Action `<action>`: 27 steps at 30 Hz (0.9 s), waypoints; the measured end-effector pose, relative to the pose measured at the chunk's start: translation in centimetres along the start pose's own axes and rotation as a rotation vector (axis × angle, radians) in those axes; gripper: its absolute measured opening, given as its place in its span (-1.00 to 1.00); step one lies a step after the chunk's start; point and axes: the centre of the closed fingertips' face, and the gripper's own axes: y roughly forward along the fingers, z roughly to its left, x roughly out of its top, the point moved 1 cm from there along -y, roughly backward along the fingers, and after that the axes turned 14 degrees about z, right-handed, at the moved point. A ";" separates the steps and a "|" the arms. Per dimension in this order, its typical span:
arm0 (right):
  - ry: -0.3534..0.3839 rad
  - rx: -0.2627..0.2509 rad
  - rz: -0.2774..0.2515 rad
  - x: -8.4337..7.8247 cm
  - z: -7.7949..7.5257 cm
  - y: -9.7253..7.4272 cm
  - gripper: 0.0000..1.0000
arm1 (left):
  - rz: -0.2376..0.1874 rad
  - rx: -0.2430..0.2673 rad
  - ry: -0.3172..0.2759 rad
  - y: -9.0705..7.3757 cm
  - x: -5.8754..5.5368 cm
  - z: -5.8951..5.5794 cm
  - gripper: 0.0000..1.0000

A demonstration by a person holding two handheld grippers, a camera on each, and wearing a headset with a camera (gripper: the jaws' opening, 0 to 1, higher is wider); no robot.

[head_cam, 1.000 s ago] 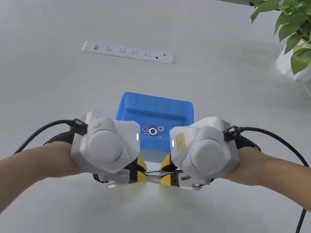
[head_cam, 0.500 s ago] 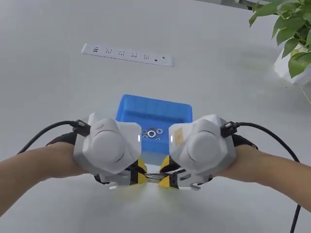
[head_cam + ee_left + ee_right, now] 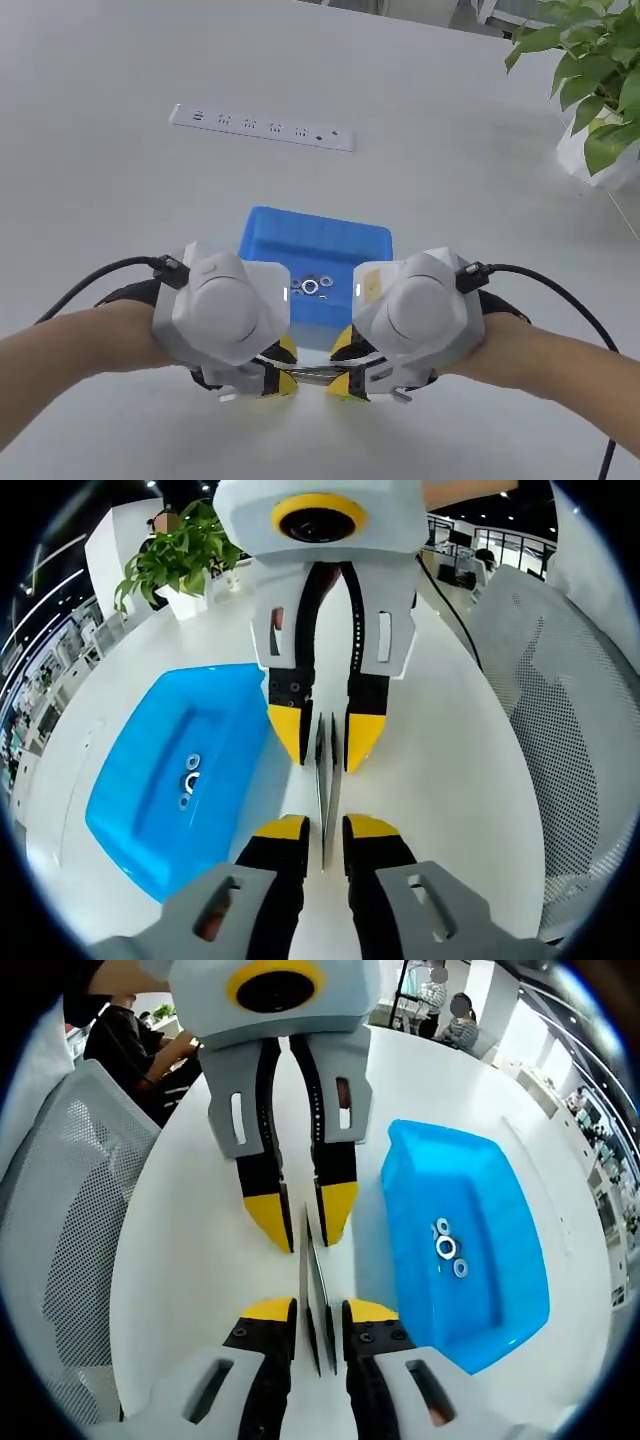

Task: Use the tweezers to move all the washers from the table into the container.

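Head view: left gripper (image 3: 278,368) and right gripper (image 3: 342,367) meet tip to tip, both pinching the crosswise tweezers (image 3: 310,372); the container (image 3: 300,235) sits just beyond.

In the head view, the bodies of the left gripper (image 3: 280,368) and right gripper (image 3: 342,366) cover the 6 o'clock rim of the container (image 3: 300,235). They also cover all but a short sliver of the tweezers (image 3: 311,373) between them. The washers (image 3: 311,288) in the container are too small for me to count. The plant (image 3: 590,80) at 2 o'clock is cut off by the edge, and the cable (image 3: 590,330) runs out at 4 o'clock. In the left gripper view, the tweezers' near end vanishes between my own jaws.
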 end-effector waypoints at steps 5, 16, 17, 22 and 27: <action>0.160 -0.007 -0.151 0.6 -0.3 -2.2 -0.54 | -0.066 -0.018 -0.099 -1.5 -0.3 -1.1 -0.44; 0.330 -0.057 -0.458 0.8 1.1 -9.3 -0.01 | -0.245 0.141 -0.303 -8.1 -1.1 -1.5 0.37; 0.328 -0.068 -0.469 0.8 1.1 -9.8 0.06 | -0.251 0.160 -0.319 -8.7 -1.2 -1.4 0.46; 0.304 -0.131 -0.493 0.3 1.5 -11.9 0.40 | -0.322 0.244 -0.371 -12.3 -1.2 -0.8 0.83; 0.274 -0.191 -0.474 -0.5 1.6 -12.7 0.79 | -0.343 0.325 -0.313 -15.1 -0.5 -0.6 0.97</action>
